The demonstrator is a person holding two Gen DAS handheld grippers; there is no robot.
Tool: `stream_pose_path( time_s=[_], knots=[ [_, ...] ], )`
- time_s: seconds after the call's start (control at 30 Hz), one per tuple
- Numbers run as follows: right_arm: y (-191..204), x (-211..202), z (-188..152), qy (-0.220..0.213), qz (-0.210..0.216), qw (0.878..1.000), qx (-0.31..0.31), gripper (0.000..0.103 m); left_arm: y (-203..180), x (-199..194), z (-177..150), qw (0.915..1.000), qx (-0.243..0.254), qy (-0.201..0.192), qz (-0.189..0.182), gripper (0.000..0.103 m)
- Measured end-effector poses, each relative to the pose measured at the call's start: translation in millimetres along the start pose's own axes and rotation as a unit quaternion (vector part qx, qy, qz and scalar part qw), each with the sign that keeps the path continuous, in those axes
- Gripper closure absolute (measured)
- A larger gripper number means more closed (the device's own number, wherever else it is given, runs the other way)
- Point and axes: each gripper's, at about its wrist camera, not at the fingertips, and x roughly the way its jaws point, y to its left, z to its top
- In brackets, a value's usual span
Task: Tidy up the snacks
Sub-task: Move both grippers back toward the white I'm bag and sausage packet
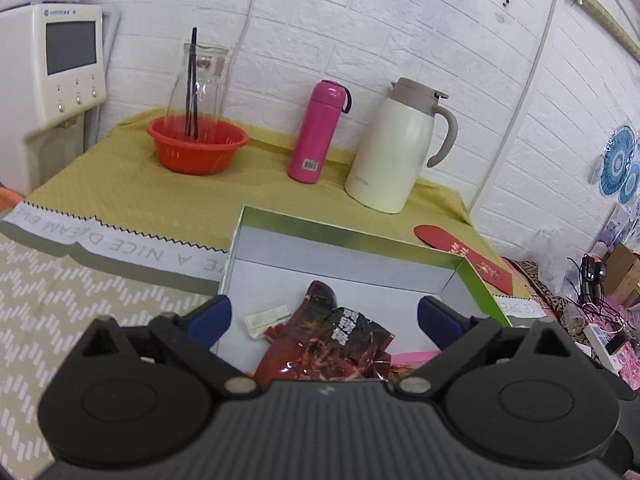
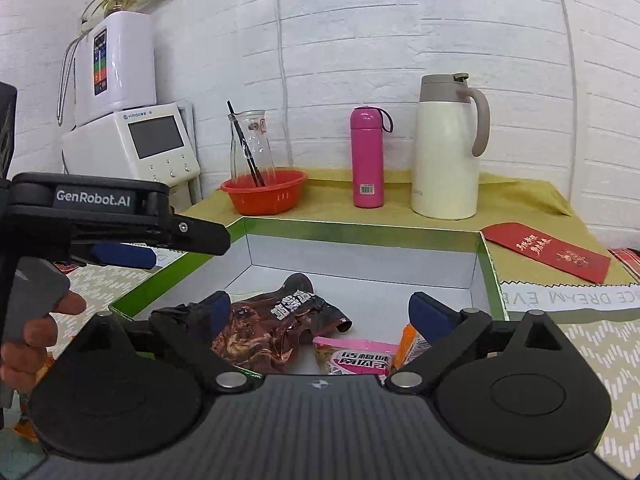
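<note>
Jaws of both the left gripper (image 1: 325, 315) and the right gripper (image 2: 320, 316) stood released, gripping nothing, over the green-rimmed box (image 2: 360, 227) on the bench (image 2: 520, 200). Inside the box lay a dark red snack packet (image 2: 272, 324), a pink packet (image 2: 356, 354) beside it, and an orange packet (image 2: 412, 344).

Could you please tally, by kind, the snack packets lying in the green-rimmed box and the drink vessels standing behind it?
Snack packets: 4 (dark red glossy bag, pink packet, orange packet, small pale packet)
Drink vessels: 3 (pink steel flask, cream thermal jug, clear glass carafe)
Total: 7
</note>
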Motion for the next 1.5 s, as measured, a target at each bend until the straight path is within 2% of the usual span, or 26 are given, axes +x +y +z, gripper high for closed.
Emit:
stream_pose_path(
  time_s=[0.1, 0.23, 0.3, 0.47, 0.63, 0.83, 0.93, 1.0, 1.17, 1.27, 1.37, 1.4, 1.43, 1.5],
  knots=[
    [4, -10, 4, 0.009, -0.004, 1.0, 0.011, 0.0, -7, -13, 2, 1.0, 0.002, -0.006, -0.004, 0.005],
    [8, -26, 9, 0.049, -0.008, 0.998, 0.044, 0.0, -14, -41, 0, 0.9998, 0.004, -0.011, -0.014, 0.005],
    [12, -40, 8, 0.055, -0.015, 0.996, 0.062, 0.0, -18, -55, -2, 0.9996, 0.003, -0.017, -0.022, 0.005],
    [21, -85, -5, 0.009, -0.01, 0.998, 0.066, 0.0, -27, -94, -15, 0.9988, 0.006, -0.032, -0.035, 0.005],
    [21, -116, -24, 0.016, -0.016, 0.995, 0.099, 0.0, -26, -121, -36, 0.9984, 0.002, -0.031, -0.047, 0.005],
    [23, -146, -59, -0.045, 0.047, 0.989, 0.132, 0.0, -17, -139, -77, 0.9983, -0.002, -0.022, -0.053, 0.005],
    [33, -142, -66, 0.003, 0.071, 0.992, 0.109, 0.0, -4, -144, -101, 0.9978, -0.026, -0.011, -0.06, 0.005],
    [43, -138, -70, 0.028, 0.081, 0.994, 0.072, 0.0, 4, -147, -114, 0.9972, -0.041, -0.004, -0.063, 0.005],
    [63, -125, -76, 0.048, 0.086, 0.995, -0.029, 0.0, 23, -154, -131, 0.9969, -0.06, 0.005, -0.05, 0.005],
    [66, -111, -75, 0.065, 0.09, 0.992, -0.059, 0.0, 29, -155, -133, 0.9966, -0.064, 0.011, -0.051, 0.005],
    [63, -100, -79, 0.096, 0.088, 0.99, -0.057, 0.0, 28, -149, -131, 0.9962, -0.058, 0.026, -0.058, 0.005],
    [63, -101, -82, 0.105, 0.082, 0.99, -0.054, 0.001, 26, -146, -130, 0.996, -0.056, 0.031, -0.062, 0.005],
    [63, -104, -85, 0.109, 0.081, 0.989, -0.053, 0.014, 24, -141, -129, 0.9956, -0.051, 0.038, -0.068, 0.005],
    [63, -116, -90, 0.112, 0.086, 0.989, -0.046, 0.016, 18, -131, -125, 0.9948, -0.044, 0.048, -0.078, 0.005]
  ],
)
